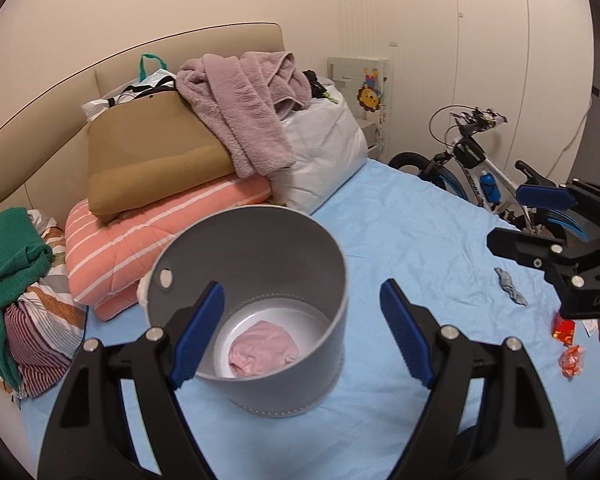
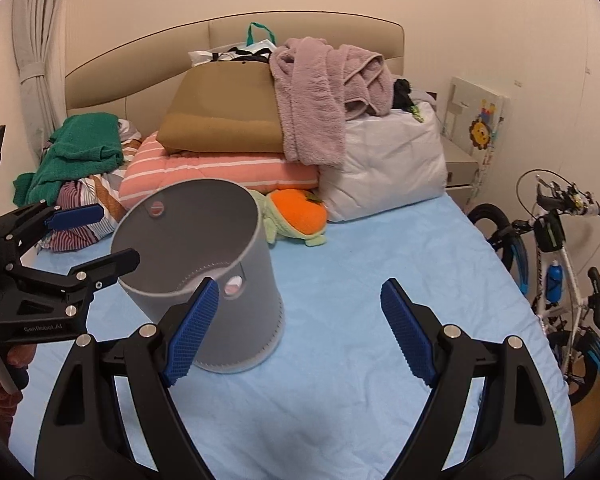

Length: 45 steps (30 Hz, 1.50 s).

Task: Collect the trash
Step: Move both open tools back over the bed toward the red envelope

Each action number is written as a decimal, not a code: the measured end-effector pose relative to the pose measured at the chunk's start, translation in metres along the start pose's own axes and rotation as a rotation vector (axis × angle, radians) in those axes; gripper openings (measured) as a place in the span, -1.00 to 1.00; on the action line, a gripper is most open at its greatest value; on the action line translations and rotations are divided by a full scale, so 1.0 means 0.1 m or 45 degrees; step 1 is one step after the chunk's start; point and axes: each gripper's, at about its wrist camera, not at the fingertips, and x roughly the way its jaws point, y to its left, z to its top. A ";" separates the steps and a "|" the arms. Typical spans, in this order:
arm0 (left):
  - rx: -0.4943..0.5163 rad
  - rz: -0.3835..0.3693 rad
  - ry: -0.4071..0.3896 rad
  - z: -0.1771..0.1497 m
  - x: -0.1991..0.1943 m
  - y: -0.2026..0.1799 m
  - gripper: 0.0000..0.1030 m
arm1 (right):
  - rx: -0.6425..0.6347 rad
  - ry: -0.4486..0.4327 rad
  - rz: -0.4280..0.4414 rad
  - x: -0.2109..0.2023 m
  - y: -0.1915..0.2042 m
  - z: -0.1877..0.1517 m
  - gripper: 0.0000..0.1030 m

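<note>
Both of my tools are spread wide and carrying nothing: the left hand-held gripper (image 1: 302, 330) hovers over the gray bin (image 1: 256, 312) standing on the bed (image 1: 400, 240), the right hand-held gripper (image 2: 300, 330) beside it. The bin looks light and soft-walled, so I judge a nudge could tip it and spill the pink wad (image 1: 262, 348) inside. The gray scrap (image 1: 510, 286) and red wrappers (image 1: 568, 344) are small, partly hidden behind my right tool, and hard to identify.

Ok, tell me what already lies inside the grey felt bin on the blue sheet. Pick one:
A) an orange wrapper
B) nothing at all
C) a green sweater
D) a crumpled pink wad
D: the left wrist view looks down into the grey felt bin and shows a crumpled pink wad resting on its pale bottom, while the orange wrappers lie out on the blue sheet.
</note>
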 end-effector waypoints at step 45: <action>0.696 -0.745 0.306 -1.50 0.39 -4.61 0.55 | 0.965 0.119 -0.940 -2.51 -2.45 -4.23 0.55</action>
